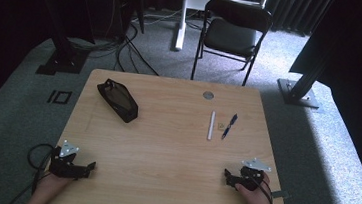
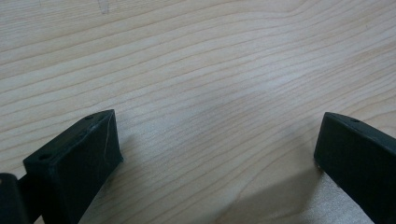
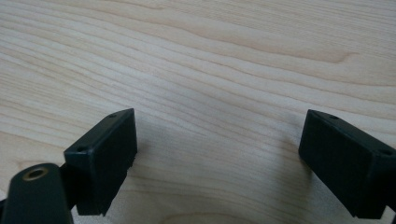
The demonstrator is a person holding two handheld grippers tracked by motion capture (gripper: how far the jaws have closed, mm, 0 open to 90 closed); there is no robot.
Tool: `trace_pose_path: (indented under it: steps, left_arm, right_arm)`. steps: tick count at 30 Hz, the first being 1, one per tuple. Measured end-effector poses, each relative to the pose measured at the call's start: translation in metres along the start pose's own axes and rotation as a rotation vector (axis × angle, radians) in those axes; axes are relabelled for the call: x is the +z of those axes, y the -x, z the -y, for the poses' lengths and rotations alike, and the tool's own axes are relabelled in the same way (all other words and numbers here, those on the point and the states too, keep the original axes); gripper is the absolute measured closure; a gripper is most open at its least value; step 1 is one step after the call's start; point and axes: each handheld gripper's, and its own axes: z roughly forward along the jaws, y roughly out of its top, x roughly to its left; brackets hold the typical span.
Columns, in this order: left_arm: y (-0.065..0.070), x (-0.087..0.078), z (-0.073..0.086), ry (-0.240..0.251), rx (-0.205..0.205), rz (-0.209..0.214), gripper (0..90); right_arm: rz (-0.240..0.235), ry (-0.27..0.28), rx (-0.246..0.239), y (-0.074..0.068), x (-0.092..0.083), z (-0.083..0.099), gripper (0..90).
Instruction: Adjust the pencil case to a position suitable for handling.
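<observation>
A black pencil case [image 1: 117,100] lies on the wooden table [image 1: 164,145] at the back left. At the right middle, a white pen [image 1: 211,125] and a blue pen [image 1: 229,126] lie side by side. My left gripper [image 1: 91,165] rests at the near left corner, held by a hand. Its jaws stand wide apart in the left gripper view [image 2: 217,144] with bare wood between them. My right gripper [image 1: 227,176] rests at the near right corner, also open [image 3: 219,140] over bare wood.
A grey round grommet [image 1: 208,95] sits near the table's far edge. Beyond the table stand a black folding chair [image 1: 231,34], dark stand legs [image 1: 65,55] and cables on the carpet.
</observation>
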Motion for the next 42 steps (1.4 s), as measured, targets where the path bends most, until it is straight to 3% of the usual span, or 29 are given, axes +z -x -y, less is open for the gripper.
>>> trace_pose_path:
  steps: [22,28,33,42]
  left_arm:
    - [0.000,0.000,0.000,0.000,0.000,0.000,0.6]
    - [0.000,0.000,0.000,0.000,0.001,0.000,0.6]
    - [0.000,0.000,0.000,0.000,0.000,0.000,0.6]
    - [0.000,0.000,0.000,-0.001,0.001,0.000,0.6]
  right_arm:
    - [0.010,0.000,0.009,-0.001,0.003,-0.003,11.3]
    - [0.005,0.003,-0.009,-0.006,0.006,-0.006,11.3]
    - [-0.020,0.004,-0.008,-0.013,0.009,-0.009,11.3]
    - [-0.074,0.019,-0.054,-0.025,0.017,-0.019,11.4]
